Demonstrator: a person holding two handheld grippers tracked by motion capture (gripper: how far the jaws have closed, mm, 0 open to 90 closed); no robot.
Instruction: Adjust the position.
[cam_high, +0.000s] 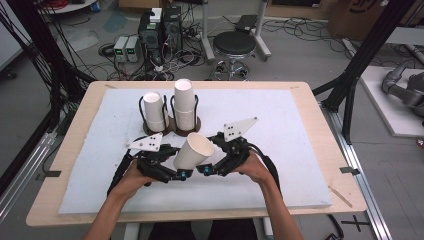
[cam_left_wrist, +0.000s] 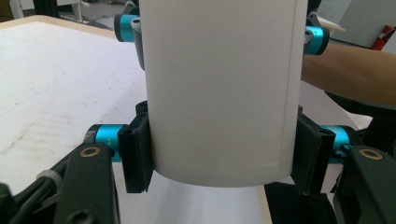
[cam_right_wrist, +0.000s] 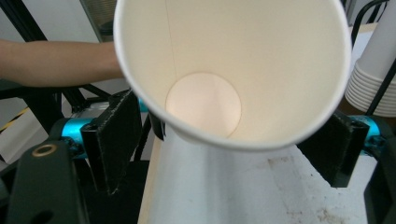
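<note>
Holding a white paper cup (cam_high: 194, 151) tilted above the white foam mat (cam_high: 290, 165), the left gripper (cam_high: 176, 175) pinches the cup near its closed base, both black pads pressed flat against the wall, as the left gripper view confirms on the cup (cam_left_wrist: 219, 93). The cup's open mouth faces the right gripper (cam_high: 205, 170), whose jaws stand spread to either side of the rim without touching it; the right gripper view looks straight into the cup (cam_right_wrist: 229, 74) to its round bottom. Behind the hands, a dark wire holder (cam_high: 172, 125) on the mat carries two stacks of cups (cam_high: 183, 102), upside down, standing well apart from the held cup.
</note>
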